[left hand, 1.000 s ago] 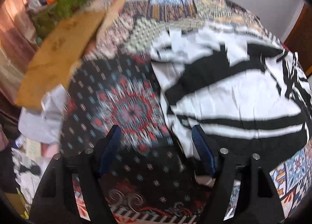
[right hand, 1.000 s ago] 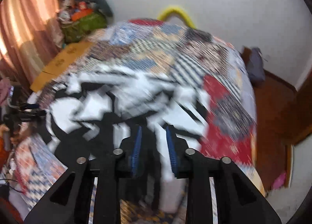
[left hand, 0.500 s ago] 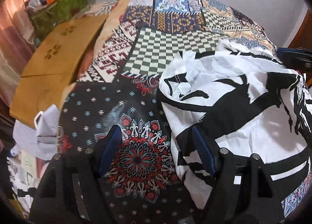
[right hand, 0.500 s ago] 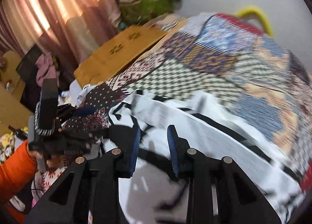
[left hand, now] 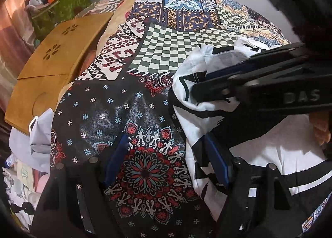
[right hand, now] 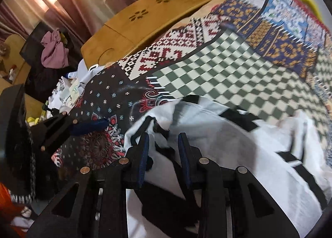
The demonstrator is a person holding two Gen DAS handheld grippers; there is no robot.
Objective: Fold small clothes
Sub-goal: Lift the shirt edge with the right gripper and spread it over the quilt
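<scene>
1. Blue pads line my left gripper [left hand: 166, 161], and its jaws stand wide apart at the bottom of the left wrist view, clamped on nothing. One pad hangs over the dark mandala patch of the patchwork bedspread [left hand: 166, 51]; the other sits right at the left edge of the black-and-white garment [left hand: 280, 144].
2. My right gripper [right hand: 164, 150] has its jaws only narrowly parted at the lower middle of the right wrist view. White cloth with a black band lies in the gap, but the blur keeps me from telling whether the pads press on it.
3. In the left wrist view the right gripper reaches in from the right edge, its tips at the garment's crumpled upper left corner.
4. The garment lies on the bedspread, filling the right half of the left wrist view and the lower right of the right wrist view. Its black stripes run across the frame; I cannot tell its long axis, as much of it is bunched.
5. A wooden lap table [left hand: 56, 67] rests at the upper left, beside the bedspread.
</scene>
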